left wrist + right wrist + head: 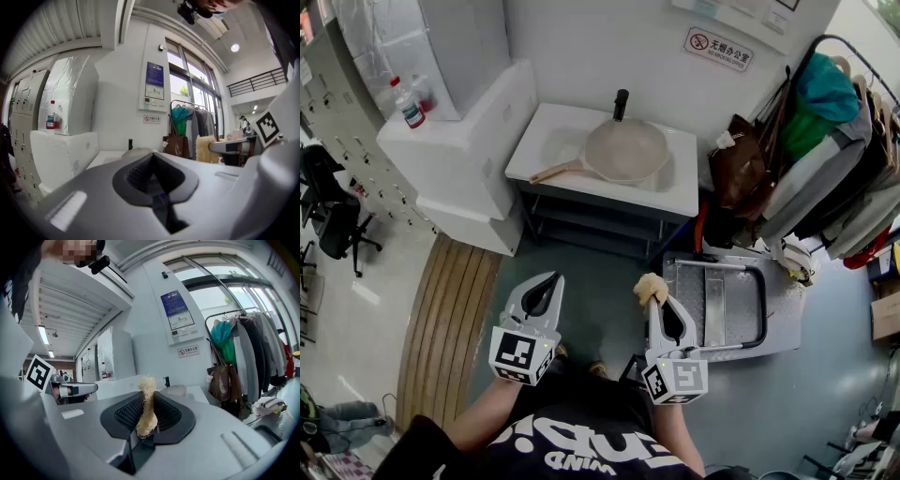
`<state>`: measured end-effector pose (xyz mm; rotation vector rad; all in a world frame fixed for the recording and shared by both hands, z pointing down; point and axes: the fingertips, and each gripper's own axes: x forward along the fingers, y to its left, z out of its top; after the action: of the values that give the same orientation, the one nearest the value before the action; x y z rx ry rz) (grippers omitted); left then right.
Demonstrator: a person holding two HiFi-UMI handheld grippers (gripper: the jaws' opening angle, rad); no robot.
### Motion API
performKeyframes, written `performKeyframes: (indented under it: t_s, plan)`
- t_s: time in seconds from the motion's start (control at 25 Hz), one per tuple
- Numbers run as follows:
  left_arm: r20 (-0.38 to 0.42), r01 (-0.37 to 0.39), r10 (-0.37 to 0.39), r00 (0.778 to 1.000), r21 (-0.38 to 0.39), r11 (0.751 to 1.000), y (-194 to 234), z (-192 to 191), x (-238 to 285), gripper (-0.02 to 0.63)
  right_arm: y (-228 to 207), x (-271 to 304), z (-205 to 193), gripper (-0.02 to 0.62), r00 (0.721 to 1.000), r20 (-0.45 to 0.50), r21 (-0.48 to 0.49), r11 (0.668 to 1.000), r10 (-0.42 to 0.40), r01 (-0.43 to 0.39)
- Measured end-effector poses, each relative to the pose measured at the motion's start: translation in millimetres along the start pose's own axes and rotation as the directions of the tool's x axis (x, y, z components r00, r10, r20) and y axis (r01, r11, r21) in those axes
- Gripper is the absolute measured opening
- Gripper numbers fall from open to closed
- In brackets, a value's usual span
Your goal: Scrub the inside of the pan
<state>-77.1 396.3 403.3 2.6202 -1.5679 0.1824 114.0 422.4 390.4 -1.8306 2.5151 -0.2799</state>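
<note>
Scrubbing not begun: the pan (626,150) sits on a white table (551,142) at upper centre, well apart from the closed, empty left gripper (551,280) and the right gripper (654,300) pinching a fibrous scrub pad (650,285), which likely must reach it next.

Clothes rack (830,173) right; brown bag (739,164); bottle (409,105), maybe cleaner, left.

An office-like workroom: no-smoking wall sign (718,49); grey lockers (336,117); swivel chair (330,214); loaded coat rack (839,169); platform trolley (727,307).
</note>
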Motion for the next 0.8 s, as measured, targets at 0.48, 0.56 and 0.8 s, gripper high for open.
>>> performKeyframes:
  t_s: [0.48,0.56,0.8]
  plan:
    - [-0.008,0.031,-0.031,0.999,0.013,0.999,19.6,0.3,5.0,-0.005,18.1,6.5,7.7,0.071,0.999,0.035,0.021,0.999,0.038,-0.039]
    - [-0.017,0.035,-0.035,0.999,0.020,0.999,27.6,-2.7,3.6,-0.005,20.5,8.1,7.7,0.072,0.999,0.036,0.024,0.999,0.032,-0.033]
    - [-0.037,0.069,-0.069,0.997,0.025,0.997,52.5,-17.8,2.2,-0.005,37.8,16.6,3.6,0.072,0.998,0.064,0.016,1.000,0.021,-0.022]
